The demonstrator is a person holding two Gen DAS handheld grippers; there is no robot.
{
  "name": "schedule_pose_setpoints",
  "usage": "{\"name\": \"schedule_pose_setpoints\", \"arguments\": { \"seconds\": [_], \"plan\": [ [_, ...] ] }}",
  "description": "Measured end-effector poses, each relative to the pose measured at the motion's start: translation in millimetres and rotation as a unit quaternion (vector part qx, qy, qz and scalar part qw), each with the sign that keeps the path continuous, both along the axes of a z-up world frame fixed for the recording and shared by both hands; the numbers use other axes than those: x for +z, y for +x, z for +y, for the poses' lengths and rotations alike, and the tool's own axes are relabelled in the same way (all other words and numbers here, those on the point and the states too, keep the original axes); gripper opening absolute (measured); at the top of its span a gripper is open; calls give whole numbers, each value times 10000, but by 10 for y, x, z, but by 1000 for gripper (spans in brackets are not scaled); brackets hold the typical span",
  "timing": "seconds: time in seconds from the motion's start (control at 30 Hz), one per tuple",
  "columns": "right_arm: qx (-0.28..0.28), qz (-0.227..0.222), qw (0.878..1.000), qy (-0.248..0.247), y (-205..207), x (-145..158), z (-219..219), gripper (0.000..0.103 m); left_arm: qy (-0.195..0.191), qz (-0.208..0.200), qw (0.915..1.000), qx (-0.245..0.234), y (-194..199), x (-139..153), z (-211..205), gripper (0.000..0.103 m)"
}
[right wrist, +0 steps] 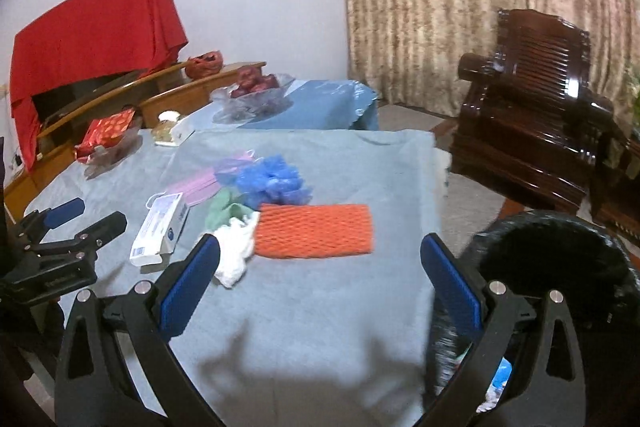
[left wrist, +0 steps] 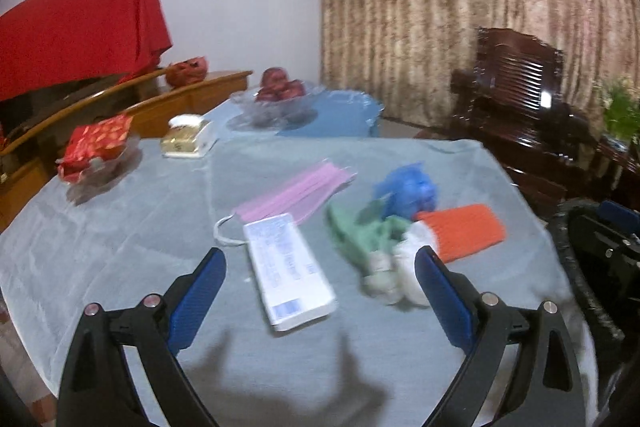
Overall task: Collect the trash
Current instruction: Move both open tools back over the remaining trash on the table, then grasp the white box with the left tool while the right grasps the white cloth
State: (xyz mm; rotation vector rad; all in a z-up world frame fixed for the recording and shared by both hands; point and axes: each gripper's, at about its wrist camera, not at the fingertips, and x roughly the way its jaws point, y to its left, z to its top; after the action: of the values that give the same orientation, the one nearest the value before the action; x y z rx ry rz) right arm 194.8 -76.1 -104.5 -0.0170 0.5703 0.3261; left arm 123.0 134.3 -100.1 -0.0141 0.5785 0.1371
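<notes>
Trash lies in a cluster on the grey tablecloth [right wrist: 320, 307]: an orange foam net sleeve [right wrist: 314, 231], a crumpled white tissue [right wrist: 236, 251], a green wad [right wrist: 224, 213], a blue crumpled bag [right wrist: 274, 183], a pink face mask [left wrist: 296, 193] and a white-blue flat box [left wrist: 288, 275]. My left gripper [left wrist: 322, 271] is open, hovering just short of the box and the white tissue [left wrist: 408, 267]. My right gripper [right wrist: 320, 259] is open, empty, near the orange sleeve. A black-lined bin [right wrist: 552, 267] stands beside the table's right edge, with some scraps inside.
At the table's far left sit a red packet on a glass dish [left wrist: 96, 147] and a tissue box [left wrist: 190, 139]. A bowl of red fruit [left wrist: 280, 95] rests on a blue-covered table behind. A dark wooden chair [right wrist: 532, 99] and curtain stand at right.
</notes>
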Motion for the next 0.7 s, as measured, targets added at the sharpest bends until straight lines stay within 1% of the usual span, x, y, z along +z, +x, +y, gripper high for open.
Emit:
{"name": "schedule_pose_setpoints", "arguments": {
  "seconds": [0.17, 0.3, 0.6, 0.7],
  "plan": [
    [67, 123, 9999, -36, 150, -130, 196, 97, -86, 190, 9996, 197, 136, -177, 209, 94],
    [74, 258, 9996, -87, 248, -241, 290, 97, -153, 298, 9991, 258, 278, -281, 268, 94],
    [76, 361, 9991, -213, 383, -378, 346, 97, -356, 662, 9960, 482, 640, -518, 371, 94],
    [101, 409, 9989, -194, 437, -413, 372, 97, -353, 781, 9949, 530, 711, -582, 389, 94]
  ]
}}
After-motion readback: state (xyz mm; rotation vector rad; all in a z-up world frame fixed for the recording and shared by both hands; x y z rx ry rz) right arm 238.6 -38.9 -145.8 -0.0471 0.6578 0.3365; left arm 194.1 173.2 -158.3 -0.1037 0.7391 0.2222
